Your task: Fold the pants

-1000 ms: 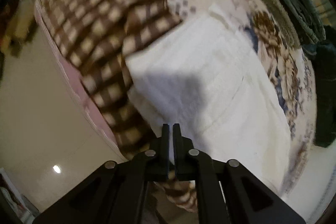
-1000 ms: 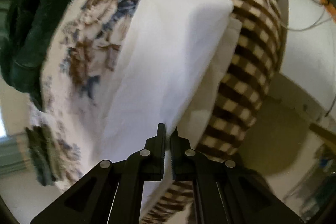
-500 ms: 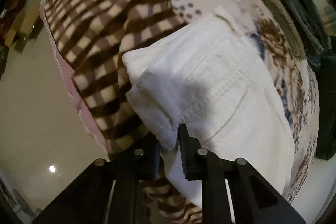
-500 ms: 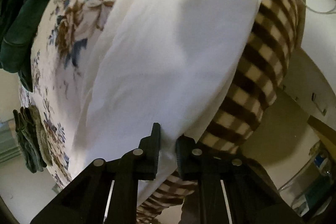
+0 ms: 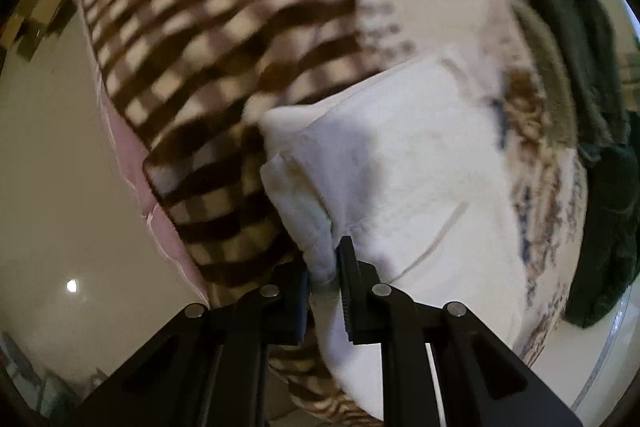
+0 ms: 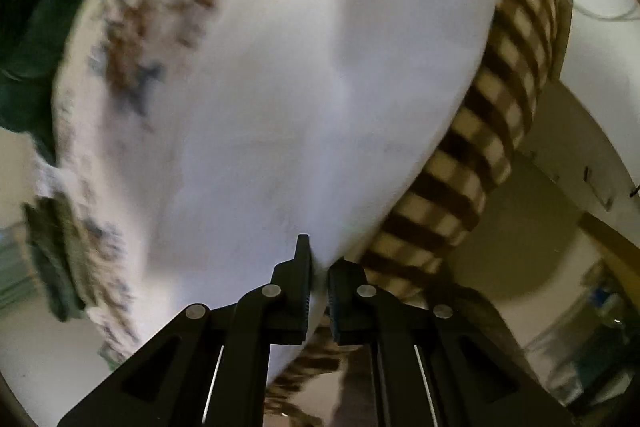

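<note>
You've got the white pants (image 5: 408, 163) laid across the middle of the bed, folded into a thick pad, and both tools are on its near edge. Your left gripper (image 5: 324, 275), low centre of the left view, has its fingers parted only by the fabric's thickness, biting a bunched corner where several layers stack up. Your right gripper (image 6: 318, 279), low centre of the right view, sits nearly closed with a thinner lip of the same cloth between the fingers. A hold at each end of one edge looks meant to keep that edge level, so the layers travel together and don't slide apart.

The cloth reads as heavy cotton, denim-like: a stitched seam curves down the right of the left view, and the corner holds a plump, rounded shape instead of going limp. Underneath, a checked brown-and-cream blanket (image 5: 224, 39) fills the upper left, soft and fuzzy, likely to drag a little on the pants. A floral bedspread (image 5: 532, 131) runs along the right, and dark green clothes (image 5: 600, 131) are heaped at the far right edge. Both views are blurred, so fine weave is beyond telling.
</note>
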`<act>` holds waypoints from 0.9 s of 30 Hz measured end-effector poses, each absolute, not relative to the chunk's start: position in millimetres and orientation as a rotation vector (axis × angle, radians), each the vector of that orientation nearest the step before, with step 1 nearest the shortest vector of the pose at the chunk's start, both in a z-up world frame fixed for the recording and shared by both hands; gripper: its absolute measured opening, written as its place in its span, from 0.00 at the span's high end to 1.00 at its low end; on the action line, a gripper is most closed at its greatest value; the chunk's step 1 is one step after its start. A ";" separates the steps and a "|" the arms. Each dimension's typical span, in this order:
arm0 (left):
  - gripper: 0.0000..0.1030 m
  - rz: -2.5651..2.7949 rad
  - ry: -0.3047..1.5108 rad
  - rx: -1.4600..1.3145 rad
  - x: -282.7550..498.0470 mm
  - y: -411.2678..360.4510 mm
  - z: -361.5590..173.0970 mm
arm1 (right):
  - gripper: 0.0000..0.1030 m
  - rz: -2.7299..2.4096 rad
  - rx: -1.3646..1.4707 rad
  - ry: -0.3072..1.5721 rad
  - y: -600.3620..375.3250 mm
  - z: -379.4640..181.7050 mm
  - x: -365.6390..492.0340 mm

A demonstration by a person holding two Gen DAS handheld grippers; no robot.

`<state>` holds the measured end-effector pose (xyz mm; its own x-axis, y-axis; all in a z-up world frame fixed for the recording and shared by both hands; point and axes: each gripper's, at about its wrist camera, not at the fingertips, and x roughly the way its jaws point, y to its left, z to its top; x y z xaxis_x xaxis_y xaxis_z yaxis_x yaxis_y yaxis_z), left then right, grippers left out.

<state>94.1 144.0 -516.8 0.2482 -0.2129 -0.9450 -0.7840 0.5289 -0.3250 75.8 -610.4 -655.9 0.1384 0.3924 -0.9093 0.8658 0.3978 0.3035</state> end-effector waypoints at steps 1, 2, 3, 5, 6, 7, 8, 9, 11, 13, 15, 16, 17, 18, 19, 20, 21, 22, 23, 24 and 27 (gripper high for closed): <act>0.86 0.487 1.306 -0.997 93.0 143.4 -521.6 | 0.87 -0.489 1.186 1.470 -612.9 -660.4 73.7; 0.84 0.482 1.322 -0.963 93.9 140.7 -520.4 | 0.83 -0.470 1.189 1.455 -616.7 -659.8 70.2; 0.83 0.477 1.331 -0.926 95.5 137.7 -516.0 | 0.75 -0.468 1.187 1.445 -619.4 -657.7 67.7; 0.80 0.473 1.390 -0.803 98.3 126.1 -500.8 | 0.63 -0.493 1.179 1.382 -631.2 -645.8 54.8; 0.78 0.472 1.411 -0.748 99.3 120.2 -494.3 | 0.56 -0.515 1.182 1.330 -640.1 -638.0 47.5; 0.74 0.461 1.425 -0.695 98.6 112.8 -485.9 | 0.54 -0.536 1.192 1.288 -648.5 -632.7 40.6; 0.66 0.433 1.434 -0.646 99.6 101.1 -476.7 | 0.53 -0.566 1.202 1.242 -659.5 -628.5 33.0; 0.59 0.414 1.439 -0.603 102.4 88.0 -470.0 | 0.51 -0.597 1.222 1.203 -673.0 -628.5 27.3; 0.23 0.355 1.448 -0.511 112.5 49.2 -459.6 | 0.50 -0.639 1.277 1.139 -694.9 -637.0 20.2; 0.18 0.243 1.466 -0.448 125.6 3.2 -461.6 | 0.50 -0.644 1.343 1.050 -718.6 -652.0 19.2; 0.18 0.141 1.486 -0.372 136.0 -42.1 -470.2 | 0.56 -0.587 1.434 0.914 -734.9 -661.8 19.9; 0.18 0.089 1.499 -0.340 144.0 -66.4 -475.8 | 0.59 -0.547 1.476 0.861 -740.3 -665.3 21.5; 0.18 0.015 1.503 -0.304 150.4 -98.3 -485.8 | 0.60 -0.524 1.496 0.833 -743.2 -667.6 23.0; 0.18 -0.012 1.502 -0.281 153.9 -113.5 -491.0 | 0.60 -0.458 1.528 0.780 -745.2 -672.5 26.8; 0.18 -0.060 1.492 -0.228 160.3 -140.3 -502.3 | 0.60 -0.413 1.545 0.766 -746.1 -678.8 31.1; 0.18 -0.083 1.492 -0.193 162.5 -154.1 -509.9 | 0.60 -0.406 1.536 0.782 -748.5 -688.2 36.6; 0.18 -0.092 1.499 -0.142 166.2 -170.1 -522.1 | 0.60 -0.406 1.525 0.790 -747.7 -694.7 43.1; 0.17 -0.094 1.507 -0.116 168.7 -177.7 -529.6 | 0.60 -0.398 1.523 0.784 -747.1 -701.3 48.4; 0.12 -0.083 1.527 -0.076 171.8 -186.3 -542.6 | 0.60 -0.392 1.529 0.770 -748.3 -706.8 51.3; 0.08 -0.078 1.535 -0.066 174.1 -189.5 -549.9 | 0.66 -0.403 1.543 0.754 -748.7 -709.8 55.0; 0.00 -0.087 1.538 -0.083 181.9 -193.5 -562.5 | 0.92 -0.444 1.545 0.717 -753.5 -699.8 54.3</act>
<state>181.9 -193.5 -562.5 0.0312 -0.1089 -0.9936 0.0044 0.9941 -0.1088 54.3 -753.5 -699.8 0.7276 0.1770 -0.6628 0.6722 0.0092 0.7403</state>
